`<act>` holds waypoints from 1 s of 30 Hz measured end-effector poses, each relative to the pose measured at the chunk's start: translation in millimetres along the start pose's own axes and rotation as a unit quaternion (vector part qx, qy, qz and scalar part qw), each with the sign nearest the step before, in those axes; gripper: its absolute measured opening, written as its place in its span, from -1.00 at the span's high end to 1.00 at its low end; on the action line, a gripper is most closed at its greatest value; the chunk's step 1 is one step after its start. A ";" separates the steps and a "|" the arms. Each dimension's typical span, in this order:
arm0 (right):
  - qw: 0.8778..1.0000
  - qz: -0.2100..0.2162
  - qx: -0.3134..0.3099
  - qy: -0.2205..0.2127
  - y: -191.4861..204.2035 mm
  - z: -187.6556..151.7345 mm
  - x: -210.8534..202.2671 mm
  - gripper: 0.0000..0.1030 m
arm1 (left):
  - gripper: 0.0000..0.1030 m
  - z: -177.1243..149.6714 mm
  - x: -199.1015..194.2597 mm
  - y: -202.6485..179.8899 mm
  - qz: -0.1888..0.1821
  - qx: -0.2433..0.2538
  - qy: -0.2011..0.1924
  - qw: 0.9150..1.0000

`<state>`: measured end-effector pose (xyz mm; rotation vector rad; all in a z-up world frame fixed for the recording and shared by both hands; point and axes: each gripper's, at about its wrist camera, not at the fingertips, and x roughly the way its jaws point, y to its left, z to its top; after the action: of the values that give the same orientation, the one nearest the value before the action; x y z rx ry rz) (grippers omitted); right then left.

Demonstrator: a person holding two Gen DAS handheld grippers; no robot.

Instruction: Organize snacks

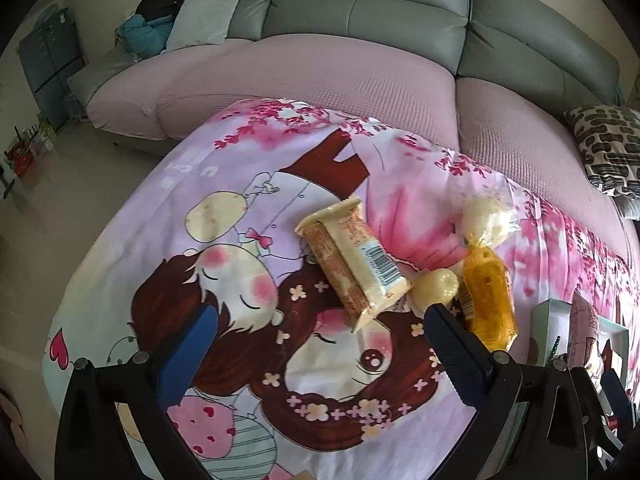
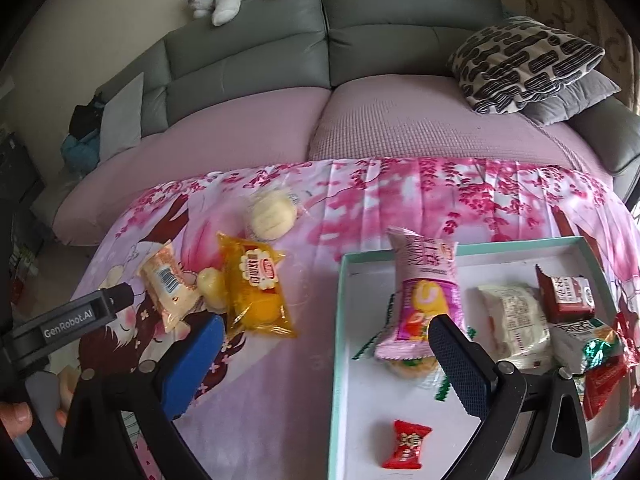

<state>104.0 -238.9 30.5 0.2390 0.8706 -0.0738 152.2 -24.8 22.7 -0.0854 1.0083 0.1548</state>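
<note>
A cream cake packet with a barcode (image 1: 354,260) (image 2: 170,286) lies on the cartoon cloth, just ahead of my open, empty left gripper (image 1: 320,326). Beside it lie a yellow packet (image 1: 486,294) (image 2: 256,290), a small pale bun (image 1: 434,288) (image 2: 211,282) and a wrapped white bun (image 1: 486,216) (image 2: 272,216). My right gripper (image 2: 326,334) is open and empty, straddling the left rim of the white tray (image 2: 340,320). A pink packet (image 2: 426,292) lies in the tray by my right finger, over a round snack (image 2: 410,366).
The tray also holds a red candy (image 2: 406,444), a white packet (image 2: 514,320), a dark red packet (image 2: 568,298) and green and red wrappers (image 2: 596,350). A pink-covered sofa (image 2: 400,120) with patterned cushions (image 2: 524,64) stands behind. The left gripper's body (image 2: 68,320) shows at the left.
</note>
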 end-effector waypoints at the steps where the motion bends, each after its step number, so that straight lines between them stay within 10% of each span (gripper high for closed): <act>1: 1.000 0.001 0.000 0.002 1.1 -0.4 0.9 -1.00 | -0.99 0.4 0.2 2.1 0.000 -0.002 0.001 1.000; 30: 1.000 0.000 -0.026 -0.006 24.5 1.9 33.7 -1.00 | -0.99 16.3 52.2 1.9 -0.066 -0.003 0.046 0.997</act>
<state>131.0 -214.5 10.2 0.1892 0.8591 -0.0515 192.8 -16.0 -12.9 -0.1660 1.0896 0.0338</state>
